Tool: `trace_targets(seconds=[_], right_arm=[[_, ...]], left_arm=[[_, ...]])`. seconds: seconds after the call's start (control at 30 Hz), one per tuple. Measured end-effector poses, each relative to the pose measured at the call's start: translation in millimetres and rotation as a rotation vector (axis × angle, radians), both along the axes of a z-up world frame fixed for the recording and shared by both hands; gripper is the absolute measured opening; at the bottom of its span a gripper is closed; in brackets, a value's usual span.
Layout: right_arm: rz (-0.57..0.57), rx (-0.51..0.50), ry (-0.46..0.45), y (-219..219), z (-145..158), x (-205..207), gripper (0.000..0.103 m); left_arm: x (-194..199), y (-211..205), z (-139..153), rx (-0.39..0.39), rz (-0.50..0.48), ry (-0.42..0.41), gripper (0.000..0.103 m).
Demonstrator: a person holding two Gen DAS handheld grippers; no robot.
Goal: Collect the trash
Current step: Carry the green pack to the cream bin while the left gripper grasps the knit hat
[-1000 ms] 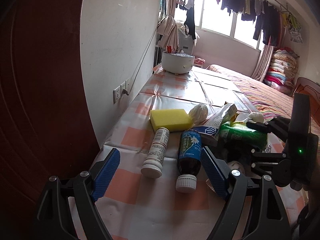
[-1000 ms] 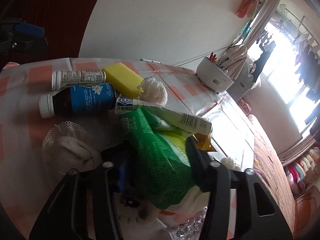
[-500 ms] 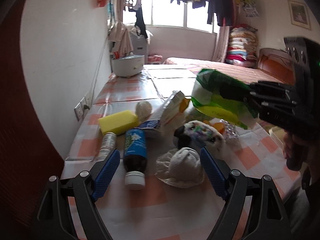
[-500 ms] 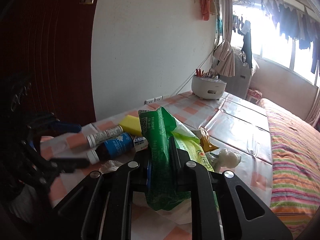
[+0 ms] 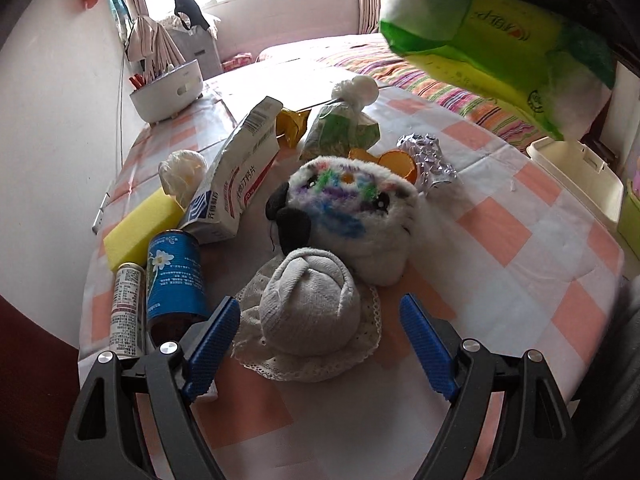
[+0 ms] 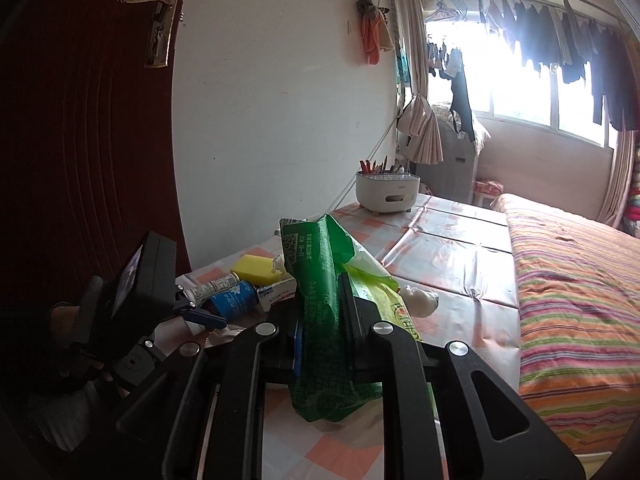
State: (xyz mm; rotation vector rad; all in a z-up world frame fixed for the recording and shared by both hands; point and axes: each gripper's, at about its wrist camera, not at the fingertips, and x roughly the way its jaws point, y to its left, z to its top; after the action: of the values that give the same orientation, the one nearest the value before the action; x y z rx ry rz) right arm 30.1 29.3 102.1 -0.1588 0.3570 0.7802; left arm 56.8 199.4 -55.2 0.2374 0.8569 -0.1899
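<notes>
The right hand-held gripper (image 6: pixel 320 332) is clenched on a green wrapper (image 6: pixel 320 300) lifted off the table (image 5: pixel 500 240), while the left hand-held gripper (image 5: pixel 320 328) hangs released, and the crumpled foil (image 5: pixel 430 158) at 1 o'clock is not yet collected.

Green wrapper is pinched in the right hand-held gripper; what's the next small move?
Probably carry the green wrapper away to wherever trash goes: the right hand-held gripper is shut on it, clear above the table. No bin shows in either view.

the left gripper (image 5: pixel 320 340) stands spread at the bottom of the frame around a rolled grey sock (image 5: pixel 308 304); a green wrapper (image 5: pixel 492 36) hangs at upper right above the checked table (image 5: pixel 520 248).
</notes>
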Motion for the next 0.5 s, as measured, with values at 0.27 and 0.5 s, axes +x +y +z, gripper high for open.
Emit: trace_targets(seconds=[0.27,0.5], right_arm=[[-0.031,0.019,-0.012,-17,2,0,0.015],[-0.076,0.032,-0.013,-37,2,1,0.015]], left_arm=[[19,10,-11,-0.062,0.067,0.080,0.049],[14,17,-5,-0.130,0.126,0.053,0.046]])
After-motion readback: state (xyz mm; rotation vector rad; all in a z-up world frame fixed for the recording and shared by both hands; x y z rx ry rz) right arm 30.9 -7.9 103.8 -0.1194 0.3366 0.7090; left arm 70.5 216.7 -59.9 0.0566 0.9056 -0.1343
